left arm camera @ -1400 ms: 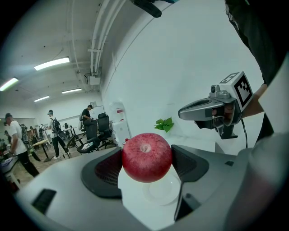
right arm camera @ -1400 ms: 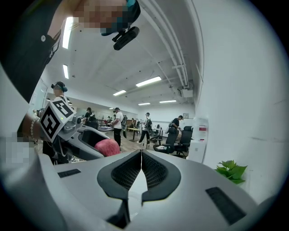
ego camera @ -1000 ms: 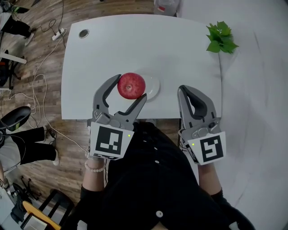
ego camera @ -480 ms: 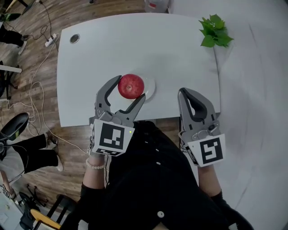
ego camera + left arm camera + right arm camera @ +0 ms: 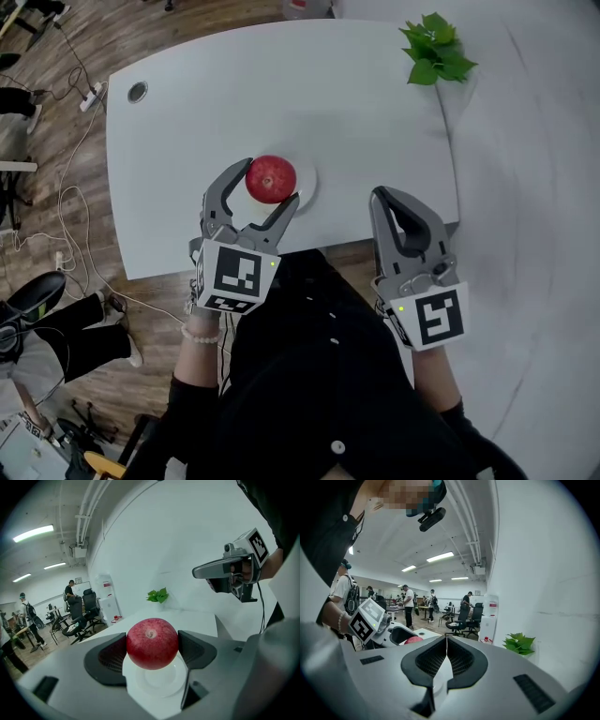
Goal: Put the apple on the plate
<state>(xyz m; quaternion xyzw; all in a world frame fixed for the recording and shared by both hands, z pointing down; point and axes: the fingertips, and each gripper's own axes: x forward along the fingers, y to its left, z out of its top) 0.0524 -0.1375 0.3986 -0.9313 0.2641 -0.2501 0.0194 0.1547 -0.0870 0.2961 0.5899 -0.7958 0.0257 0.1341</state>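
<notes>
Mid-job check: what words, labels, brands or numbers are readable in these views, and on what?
No readable text in any view.
Black-and-white marker cube on the left claw: square pattern only, no letters.
Second marker cube on the right claw: square pattern only, no letters.
The round red apple and the white round plate: no print.
The background office: any signs are too small to read.

A round red apple (image 5: 271,179), stem dimple facing up, sat gripped in the left gripper (image 5: 271,183) over a small white plate (image 5: 307,184), whose rim showed at the apple's three o'clock.
</notes>
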